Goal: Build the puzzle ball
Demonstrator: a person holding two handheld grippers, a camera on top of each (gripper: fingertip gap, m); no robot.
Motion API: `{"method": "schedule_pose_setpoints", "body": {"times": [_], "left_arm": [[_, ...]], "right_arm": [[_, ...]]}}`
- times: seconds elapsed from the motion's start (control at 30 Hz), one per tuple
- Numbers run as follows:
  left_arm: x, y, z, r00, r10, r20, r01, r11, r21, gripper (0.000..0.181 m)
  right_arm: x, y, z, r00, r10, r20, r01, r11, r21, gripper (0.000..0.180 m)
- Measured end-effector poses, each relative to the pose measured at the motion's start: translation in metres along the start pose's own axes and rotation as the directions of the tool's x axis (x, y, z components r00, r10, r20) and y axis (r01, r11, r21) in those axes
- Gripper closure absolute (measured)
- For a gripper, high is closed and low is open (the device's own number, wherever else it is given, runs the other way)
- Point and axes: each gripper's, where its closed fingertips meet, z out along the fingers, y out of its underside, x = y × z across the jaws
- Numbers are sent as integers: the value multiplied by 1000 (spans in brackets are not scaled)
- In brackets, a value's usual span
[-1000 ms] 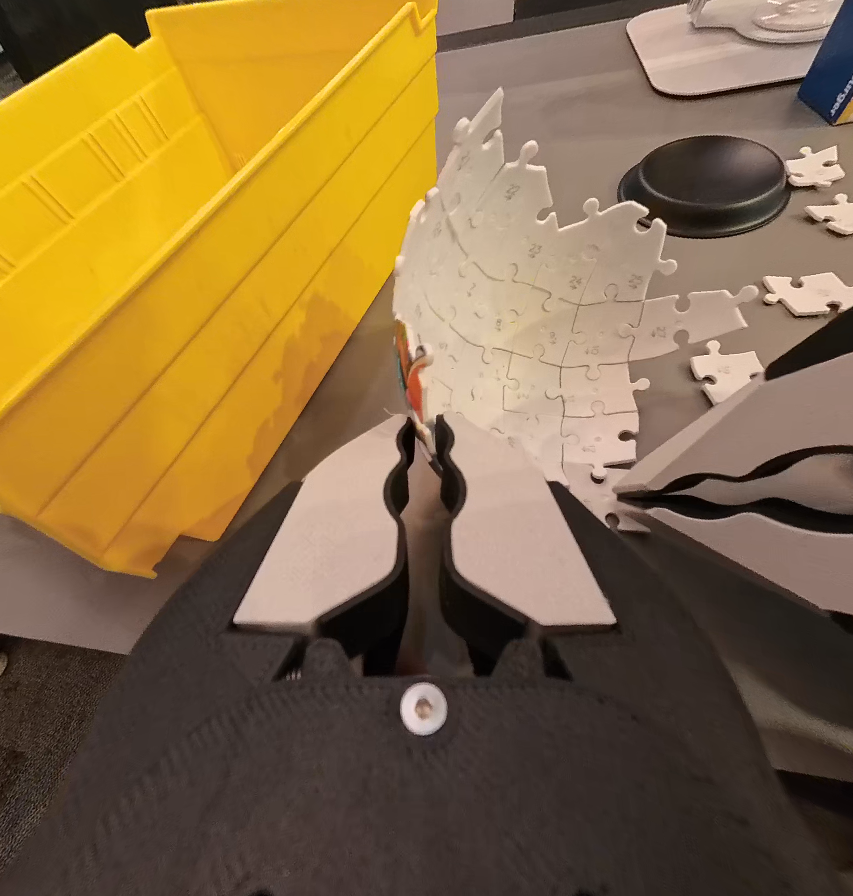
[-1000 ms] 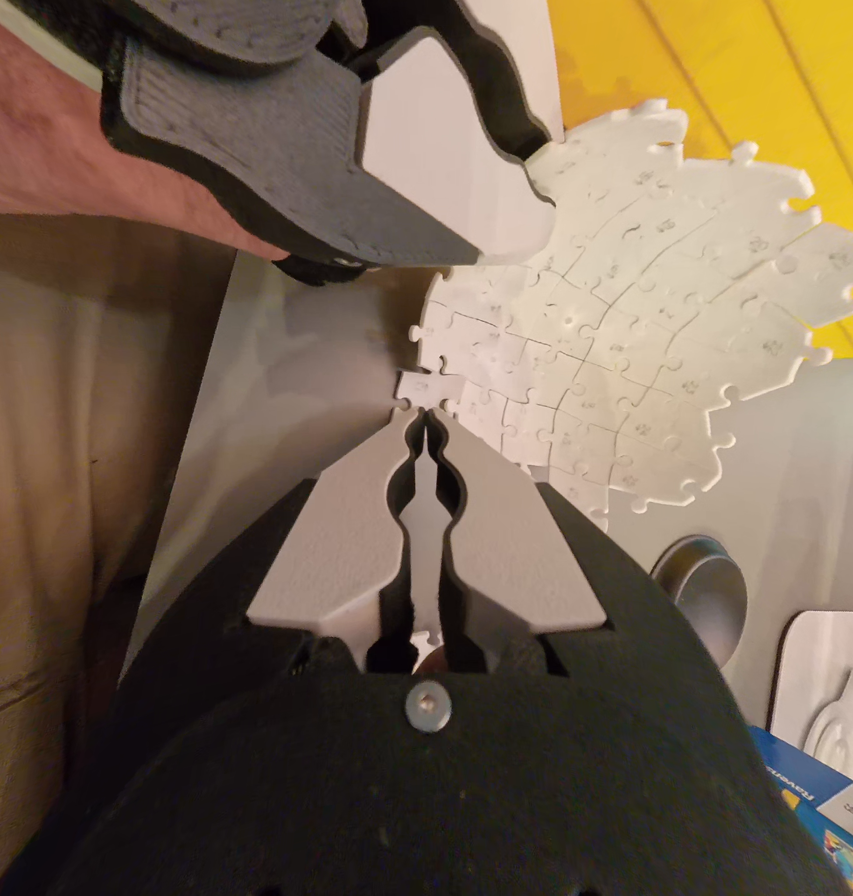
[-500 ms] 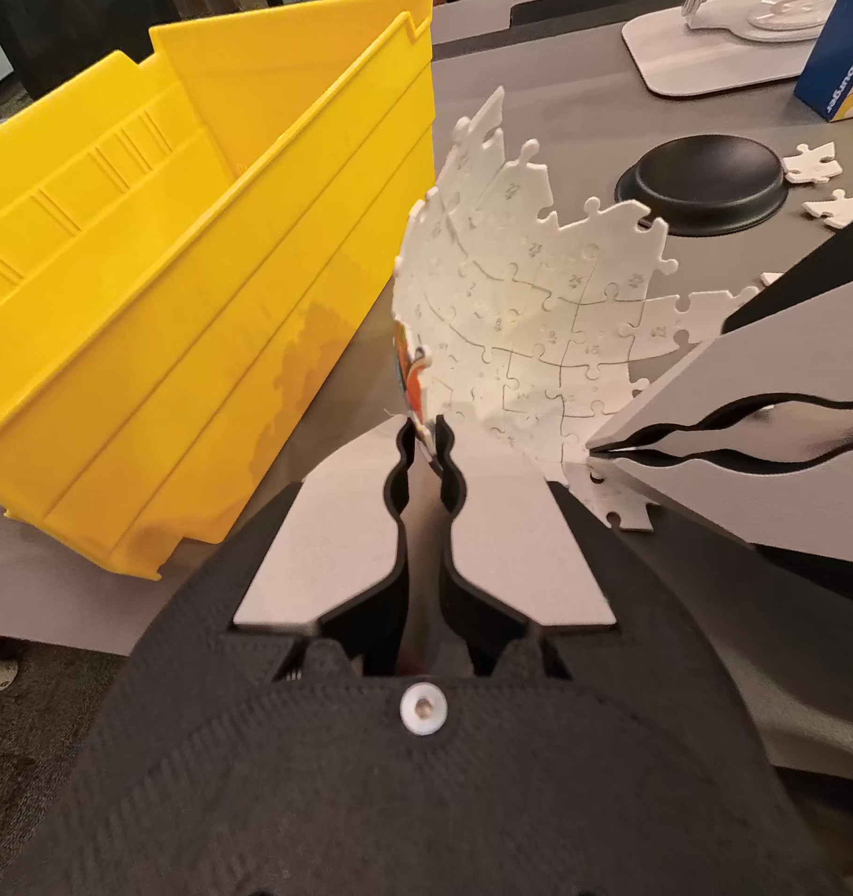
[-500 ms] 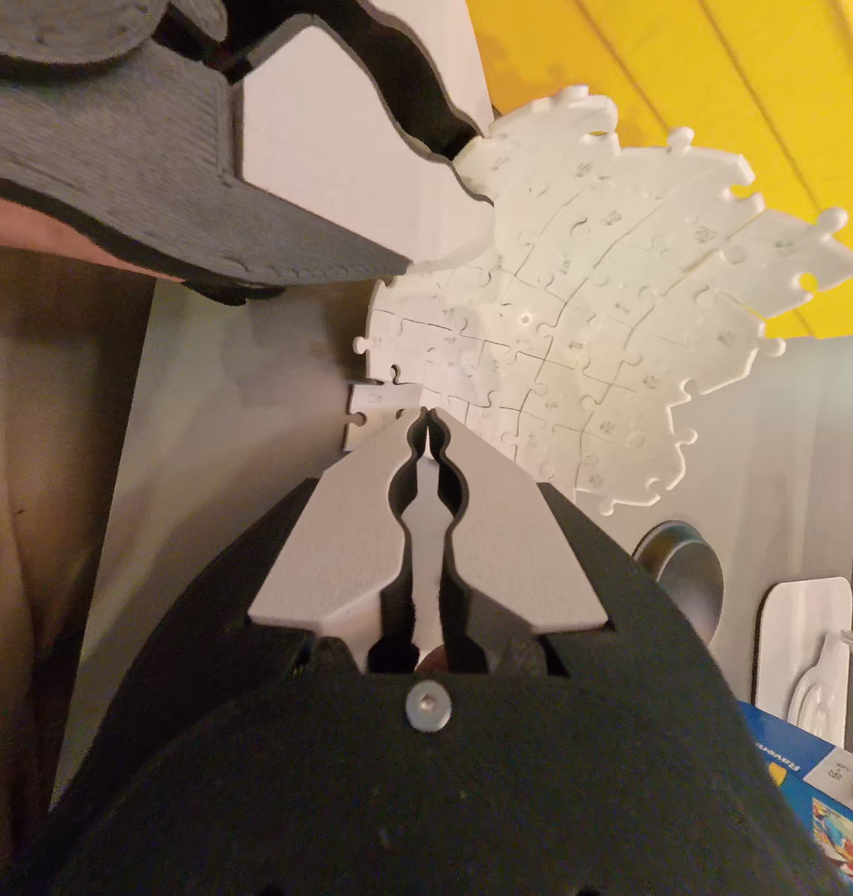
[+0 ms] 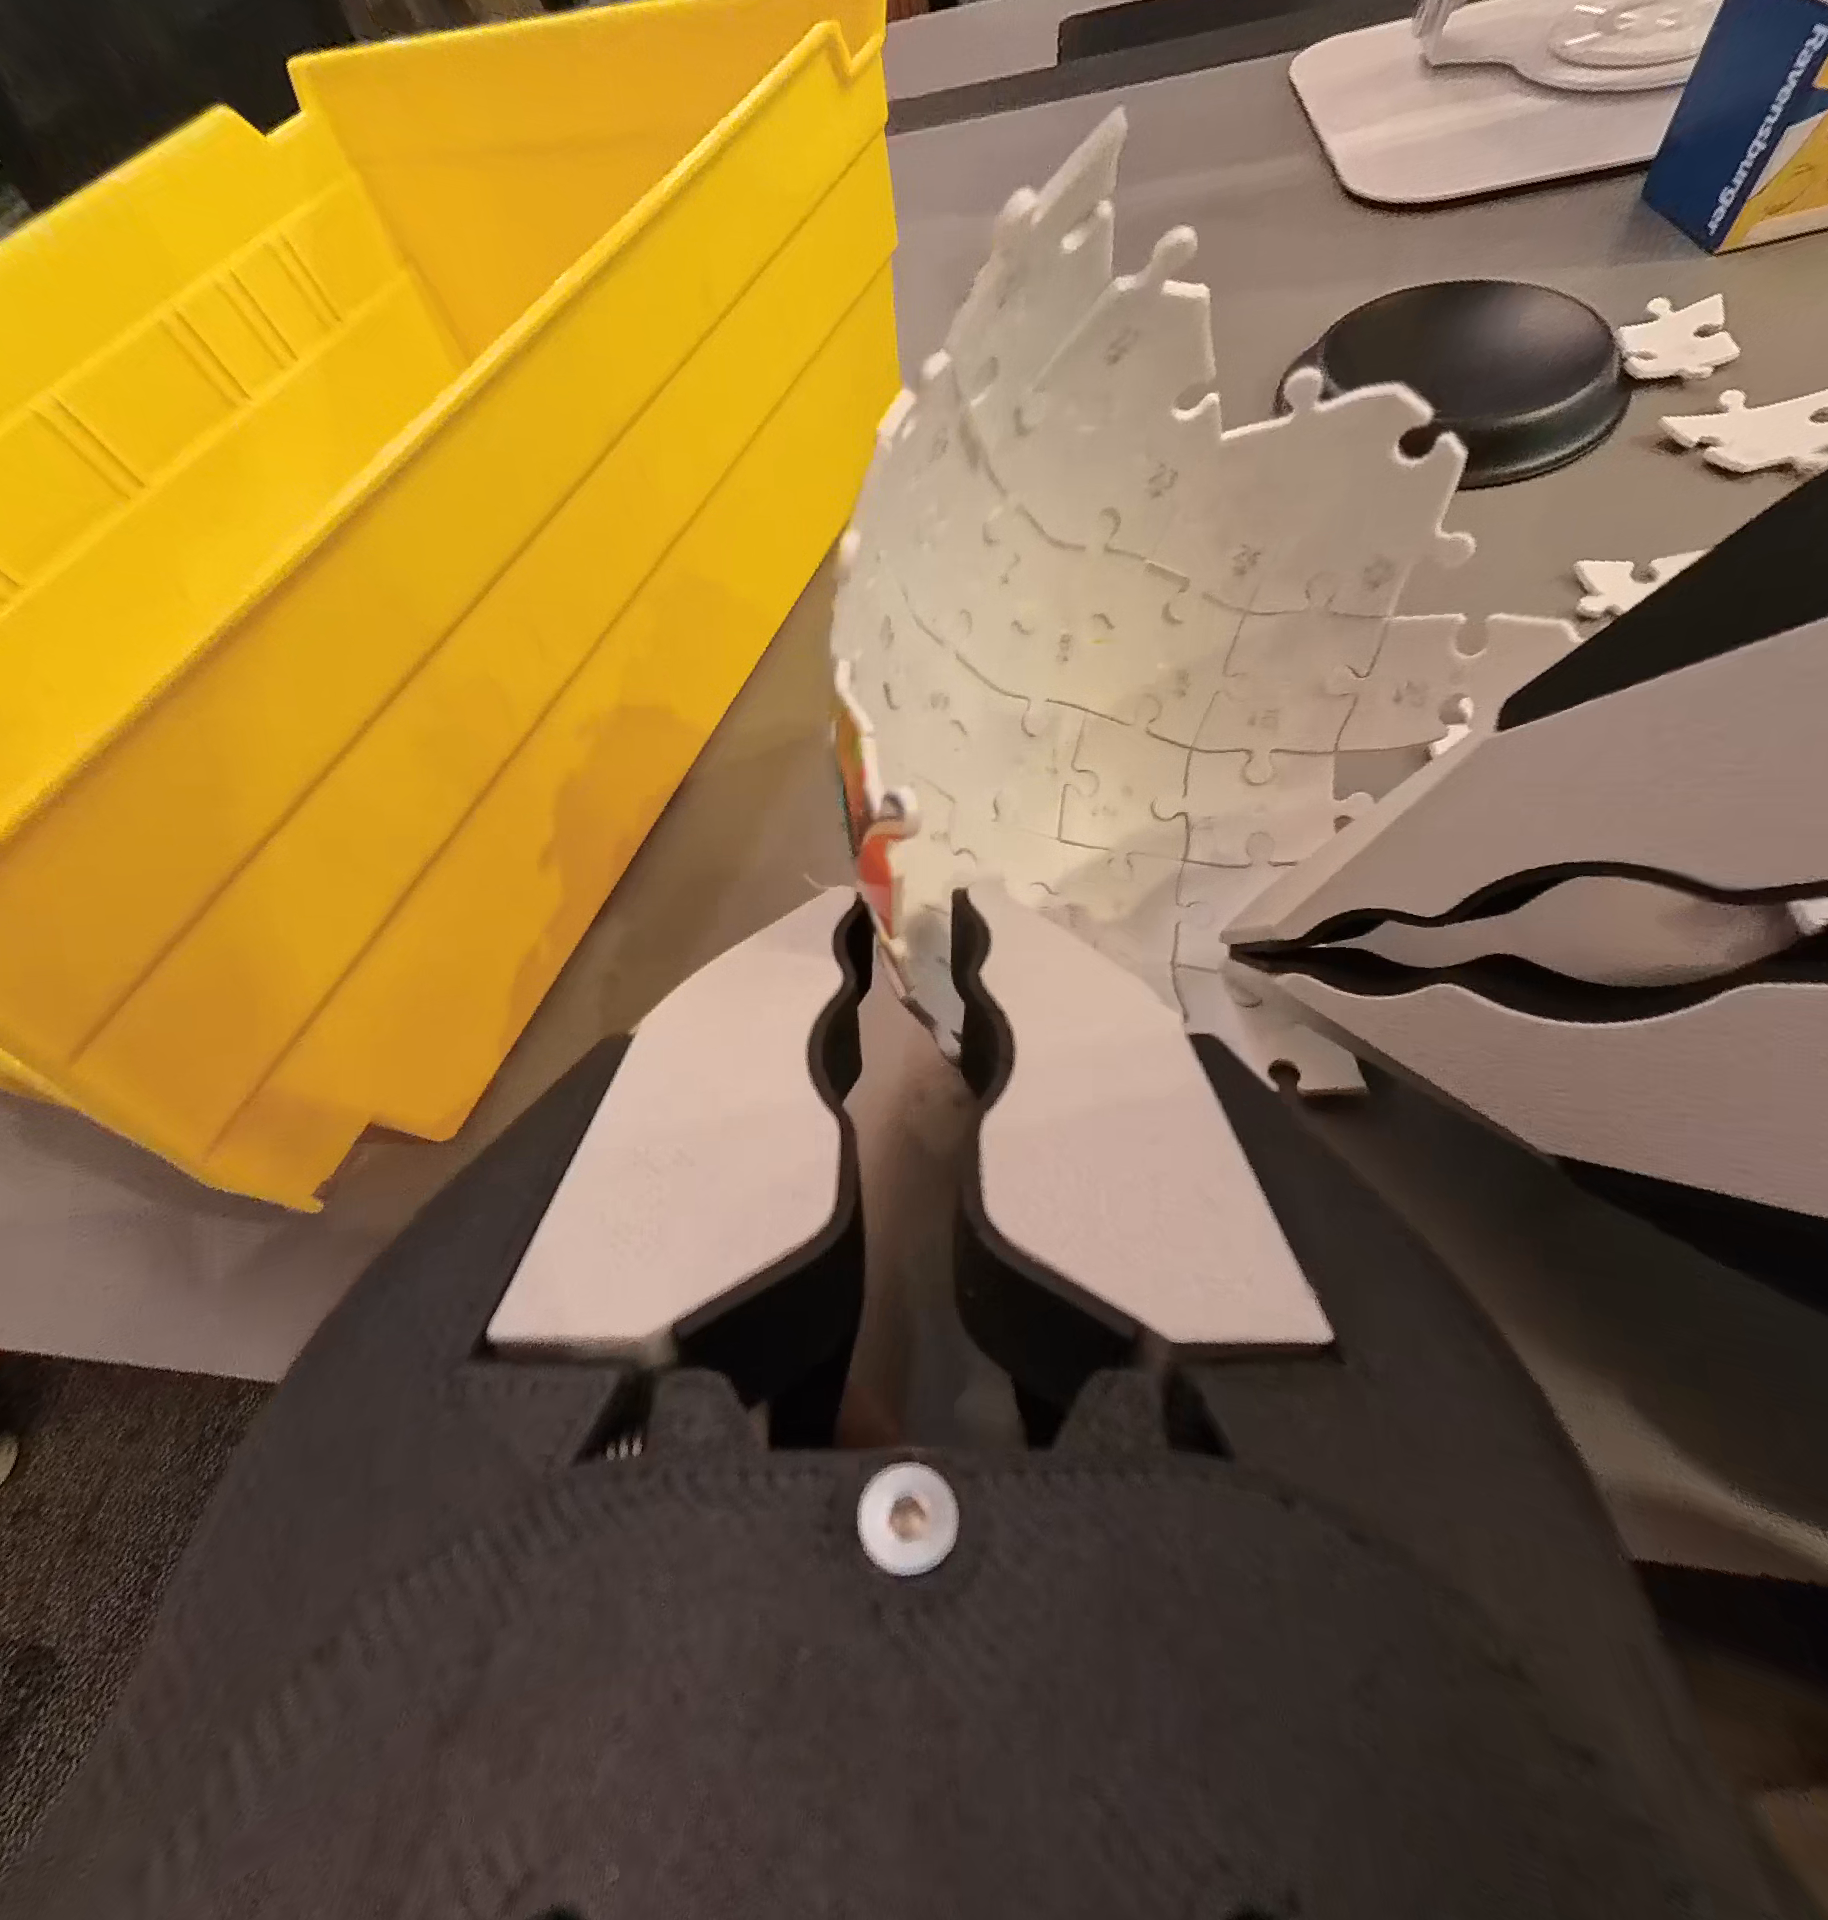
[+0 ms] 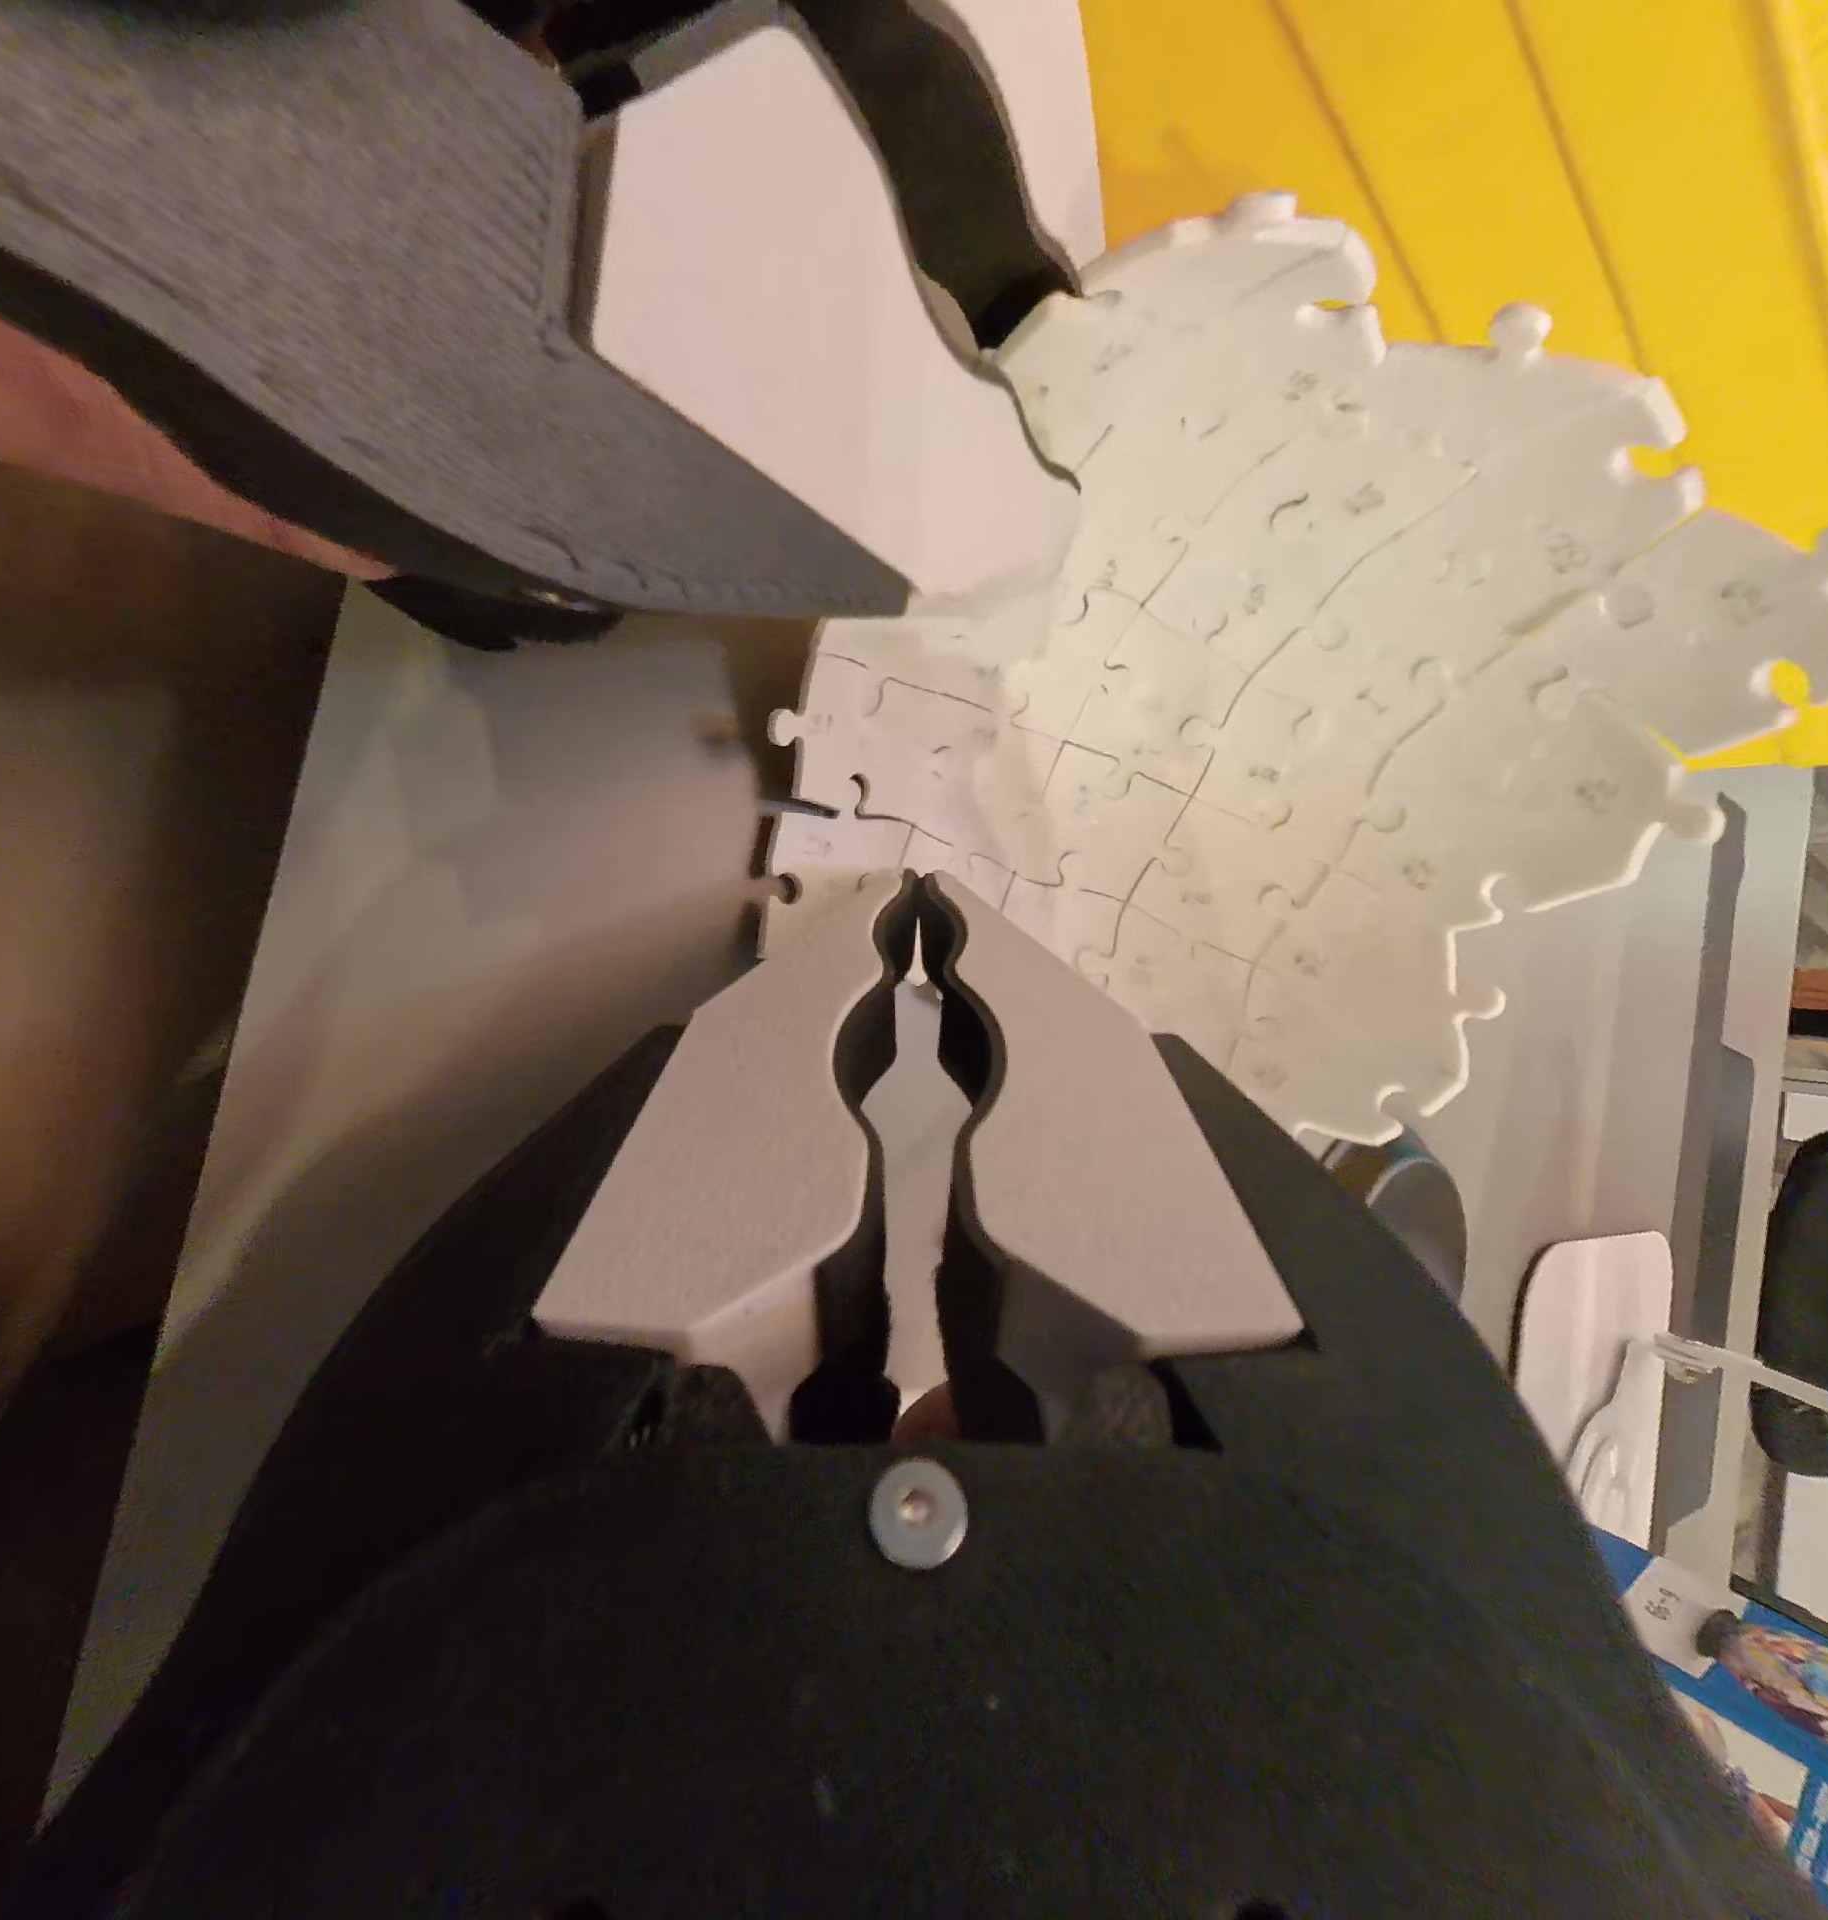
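Note:
The partly built puzzle ball (image 5: 1149, 644) is a curved white shell of joined pieces, inner side facing me, held upright off the grey table (image 5: 1045, 135). My left gripper (image 5: 910, 914) is shut on its lower left edge. My right gripper (image 5: 1242, 940) comes in from the right, shut on a loose white puzzle piece (image 5: 1305, 1060) that touches the shell's lower edge. In the right wrist view the right gripper (image 6: 915, 883) holds that piece (image 6: 811, 842) against the shell (image 6: 1305, 727). The left gripper (image 6: 1003, 332) pinches the shell's rim at the top.
Stacked yellow bins (image 5: 422, 520) stand close on the left, just behind the shell. A black round stand (image 5: 1461, 384), loose white pieces (image 5: 1762, 426), a blue box (image 5: 1762, 135) and a white board (image 5: 1461, 114) lie at the back right. A person's clothing (image 6: 89, 935) fills the left.
My right gripper has moved in with the loose piece until it meets the shell's lower edge. The shell has come closer and turned a little in the left gripper.

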Motion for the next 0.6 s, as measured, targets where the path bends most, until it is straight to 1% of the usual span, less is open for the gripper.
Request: {"method": "schedule_pose_setpoints", "body": {"times": [0.03,0.37,0.43,0.6], "left_arm": [[1,0,-1,1000,0,-1,0,1000,1,167],[4,4,-6,999,-33,-14,33,999,1,166],[3,5,-5,1000,-30,-6,30,1000,-6,170],[6,10,-1,1000,-5,1,5,999,-37,170]], "right_arm": [[0,0,0,1000,-4,-1,4,1000,-1,180],[0,1,-1,999,-16,-45,16,1000,3,180],[1,2,-2,999,-8,-41,8,1000,3,180],[3,-2,-10,999,4,-39,-3,1000,24,180]]}}
